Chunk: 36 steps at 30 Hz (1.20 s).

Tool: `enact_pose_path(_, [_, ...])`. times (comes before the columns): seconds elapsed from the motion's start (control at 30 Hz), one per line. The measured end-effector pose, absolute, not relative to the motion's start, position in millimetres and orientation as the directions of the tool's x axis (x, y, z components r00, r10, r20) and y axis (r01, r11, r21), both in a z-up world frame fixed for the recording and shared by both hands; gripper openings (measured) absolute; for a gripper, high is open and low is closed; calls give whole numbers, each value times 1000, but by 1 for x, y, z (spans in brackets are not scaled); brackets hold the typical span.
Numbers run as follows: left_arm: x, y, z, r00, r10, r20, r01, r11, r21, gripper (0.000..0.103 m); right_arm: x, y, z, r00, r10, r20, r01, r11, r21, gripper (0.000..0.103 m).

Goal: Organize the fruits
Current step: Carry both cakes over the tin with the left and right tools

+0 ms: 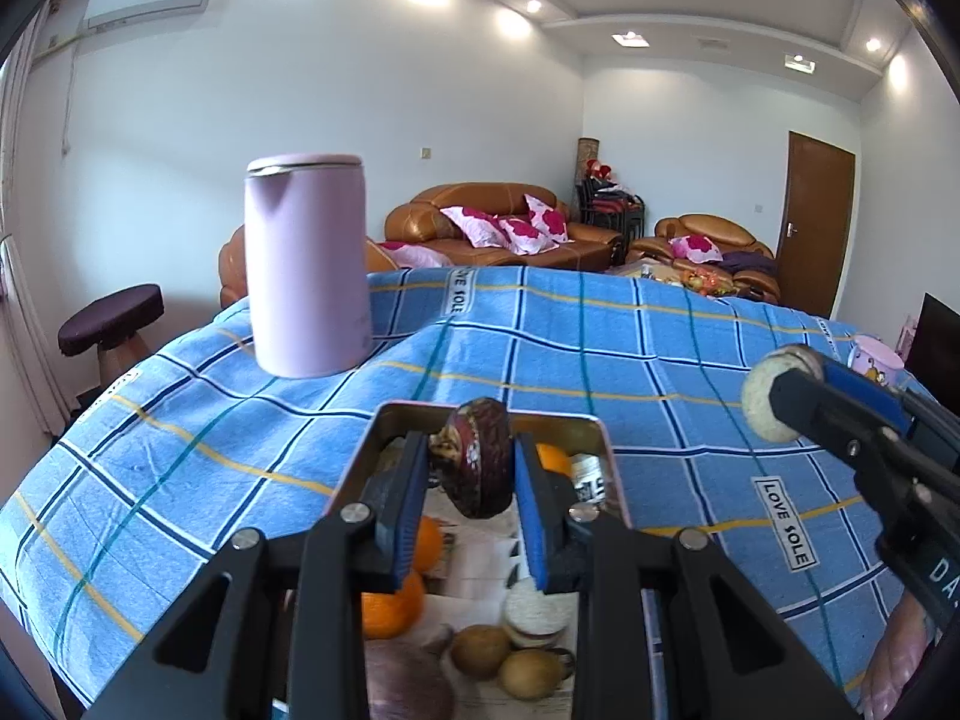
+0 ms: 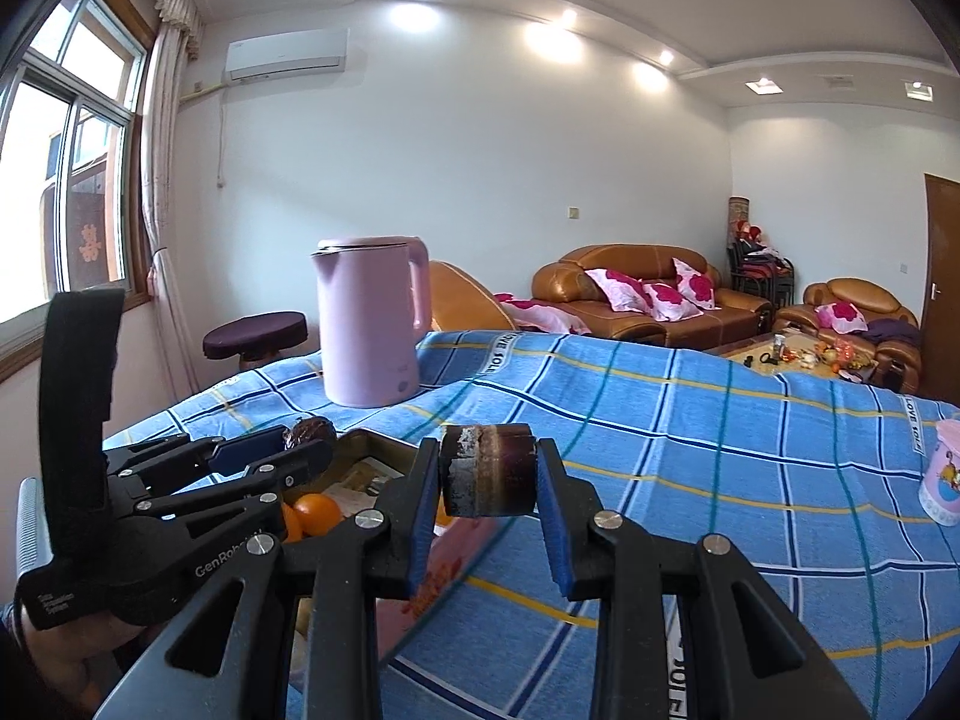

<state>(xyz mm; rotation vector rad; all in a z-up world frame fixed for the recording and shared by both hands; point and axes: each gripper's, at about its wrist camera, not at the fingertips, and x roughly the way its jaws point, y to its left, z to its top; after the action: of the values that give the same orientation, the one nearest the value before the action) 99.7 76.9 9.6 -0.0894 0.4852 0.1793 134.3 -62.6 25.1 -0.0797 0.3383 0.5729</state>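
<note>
My left gripper (image 1: 471,450) is shut on a dark maroon fruit piece (image 1: 480,474), held above a pink-rimmed metal tin (image 1: 591,423). Inside the tin lie oranges (image 1: 393,600), brown kiwis (image 1: 480,651) and pale-faced round pieces (image 1: 534,615). My right gripper (image 2: 487,462) is shut on a short dark purple cylinder (image 2: 489,483) with a whitish cut end. In the left wrist view that gripper (image 1: 780,381) hovers right of the tin, over the cloth. In the right wrist view the left gripper (image 2: 300,444) sits to the left, above the tin (image 2: 372,441) and its oranges (image 2: 318,513).
A tall pink kettle (image 1: 306,264) (image 2: 369,324) stands on the blue plaid tablecloth (image 1: 630,360) behind the tin. A small pink cup (image 2: 945,480) (image 1: 873,357) is near the table's right edge. A dark stool (image 2: 255,327) and brown sofas (image 2: 636,294) lie beyond the table.
</note>
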Motion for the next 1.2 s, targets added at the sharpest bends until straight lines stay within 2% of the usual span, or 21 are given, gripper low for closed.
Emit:
enact_pose_path(0.3, [101,102,1,846,174,-504,-230,972,-51,30,131,-36,19,753,551,-361,-590,808,2,33])
enact_pose_path(1.2, [110,106,-14,823,127,-553,-195,979,-66,30,153,7,-13,691,540,-482,-613,790,6,33])
